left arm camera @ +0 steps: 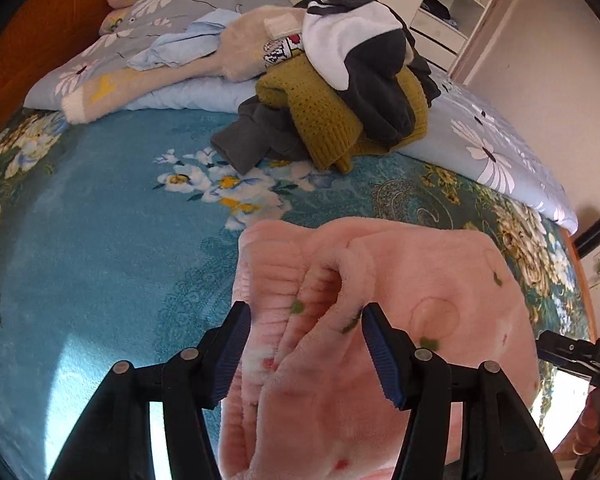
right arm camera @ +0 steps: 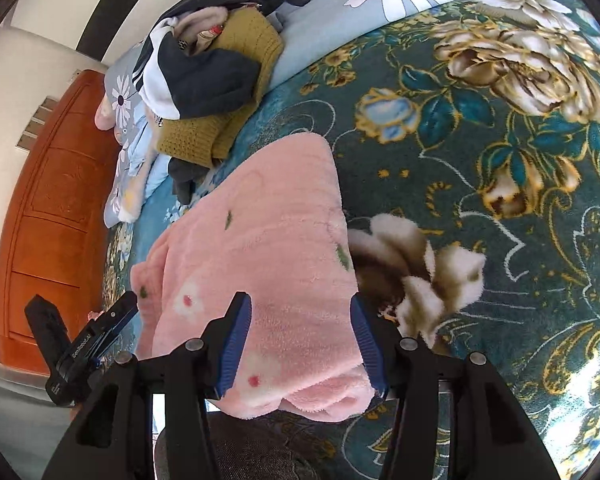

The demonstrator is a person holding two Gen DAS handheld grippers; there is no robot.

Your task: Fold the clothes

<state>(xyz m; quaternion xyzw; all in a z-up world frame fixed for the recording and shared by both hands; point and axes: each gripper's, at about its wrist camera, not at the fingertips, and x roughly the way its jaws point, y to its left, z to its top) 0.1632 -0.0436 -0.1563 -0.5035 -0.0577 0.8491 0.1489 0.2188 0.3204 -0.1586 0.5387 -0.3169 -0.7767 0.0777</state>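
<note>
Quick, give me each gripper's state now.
Left gripper: open, pink garment between its fingers.
Right gripper: open over the same garment.

Teal floral blanket on bed; grey daisy quilt; orange wooden headboard; white shelves.

Place: a home bedroom.
Bed: floral teal blanket, daisy-print quilt.
Laundry: heaped clothes on the bed.
Storage: white open shelving.
Woodwork: orange wooden panel.

Pink fleece garment with green flecks, on teal floral blanket.
</note>
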